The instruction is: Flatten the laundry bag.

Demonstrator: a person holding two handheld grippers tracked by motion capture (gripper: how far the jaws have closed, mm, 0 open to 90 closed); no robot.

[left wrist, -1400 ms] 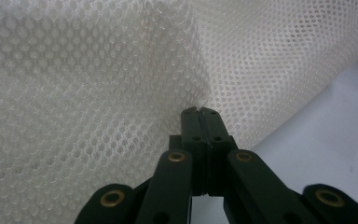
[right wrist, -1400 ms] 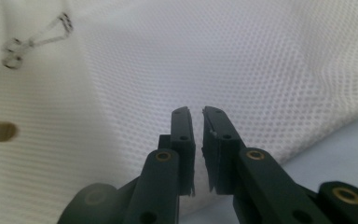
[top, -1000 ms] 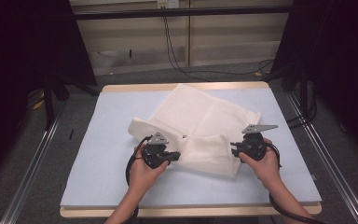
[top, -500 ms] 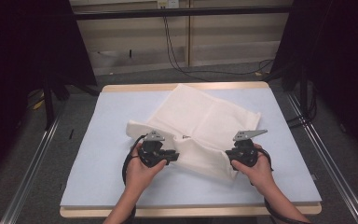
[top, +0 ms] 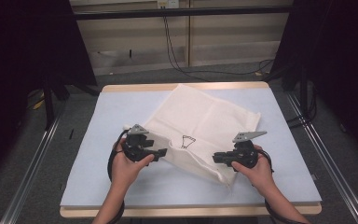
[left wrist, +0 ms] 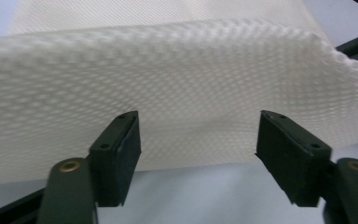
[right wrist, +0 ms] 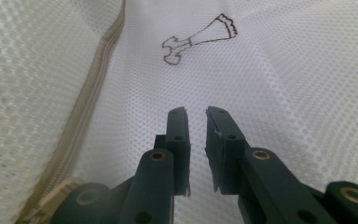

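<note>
While the white mesh laundry bag lies spread across the middle of the pale blue table, the left hand-held gripper sits at the bag's near-left edge with its jaws standing wide; they have just been opening, and in the left gripper view the mesh bulges ahead of the pads without being pinched. Near the bag's centre is a small drawn emblem, and the right gripper view shows a beige zipper running along a seam. Farther right, the right hand-held gripper rests at the near-right corner, jaws nearly together and apparently nipping a thin fold of mesh. Such a bag looks light, limp and slightly slippery, so hemmed edges or the zipper seam likely offer the firmest hold.
</note>
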